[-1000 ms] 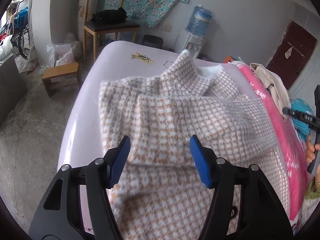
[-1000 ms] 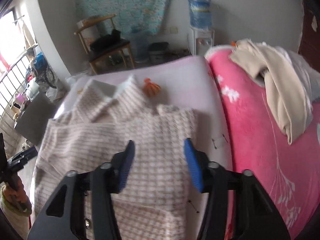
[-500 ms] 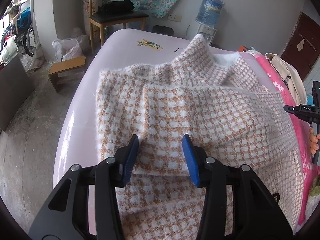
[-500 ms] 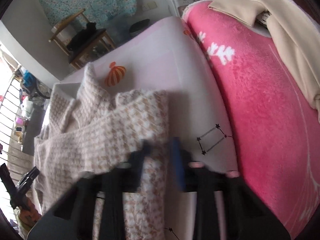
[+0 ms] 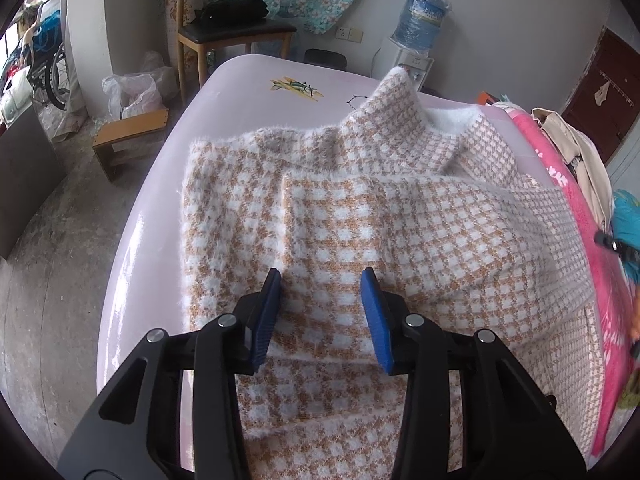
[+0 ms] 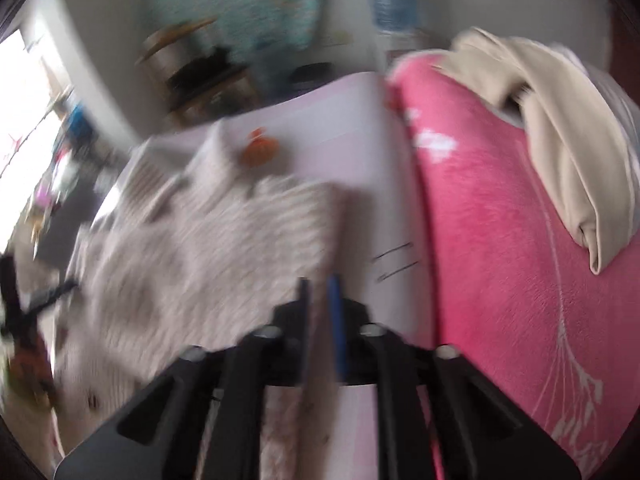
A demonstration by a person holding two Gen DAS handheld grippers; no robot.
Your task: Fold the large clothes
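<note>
The checked sweater (image 5: 360, 216) lies spread on the pale pink bed (image 5: 256, 80), collar at the far end. Your left gripper (image 5: 322, 308) hovers over it, jaws apart. Your right gripper (image 6: 320, 312) (view blurred) has jaws clamped on the sweater's right edge.

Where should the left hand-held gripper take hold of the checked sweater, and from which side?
Best at the hem fold of the checked sweater, the double edge lying just under the open left hand-held gripper. Come from the near side, fingers pointing toward the collar, one pad sliding under the layers. The edge there is thick and lies flat on the pale sheet, so it probably pinches cleanly.
</note>
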